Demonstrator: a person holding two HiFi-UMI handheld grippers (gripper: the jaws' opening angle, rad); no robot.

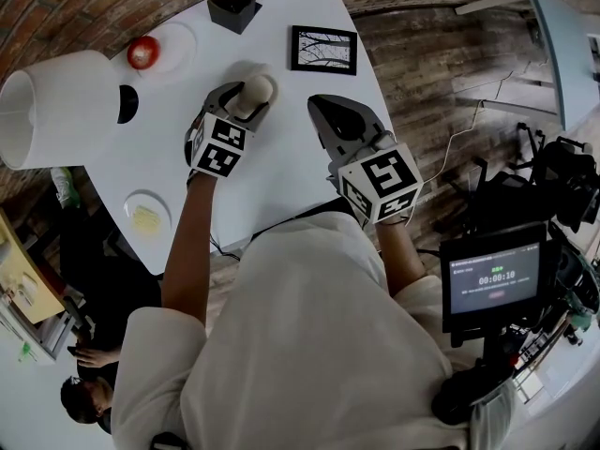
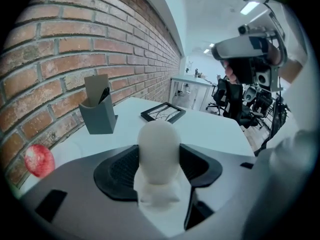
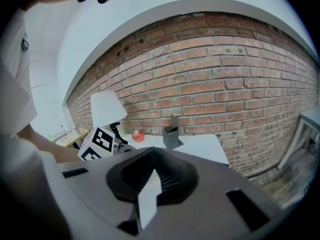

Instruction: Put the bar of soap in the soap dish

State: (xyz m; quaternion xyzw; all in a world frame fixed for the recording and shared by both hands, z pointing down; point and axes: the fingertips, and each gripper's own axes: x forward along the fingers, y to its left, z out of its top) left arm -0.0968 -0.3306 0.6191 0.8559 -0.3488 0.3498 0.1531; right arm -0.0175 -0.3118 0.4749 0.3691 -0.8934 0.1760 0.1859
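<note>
My left gripper (image 1: 246, 97) is shut on a cream, rounded bar of soap (image 1: 255, 91) and holds it above the middle of the white table (image 1: 281, 172). In the left gripper view the soap (image 2: 159, 144) stands upright between the dark pads of the left gripper (image 2: 159, 159). A small white round dish (image 1: 147, 217) with a pale yellow piece in it lies near the table's front left edge, well left of and nearer than the soap. My right gripper (image 1: 330, 112) hovers just right of the left one. In its own view the right gripper (image 3: 151, 173) has its jaws together and holds nothing.
A white lamp shade (image 1: 56, 106) stands at the left. A red apple (image 1: 142, 52) rests on a white plate (image 1: 180, 37) at the back. A grey holder (image 1: 234, 3) and a black picture frame (image 1: 323, 50) stand farther back. A brick wall (image 2: 75, 44) borders the table.
</note>
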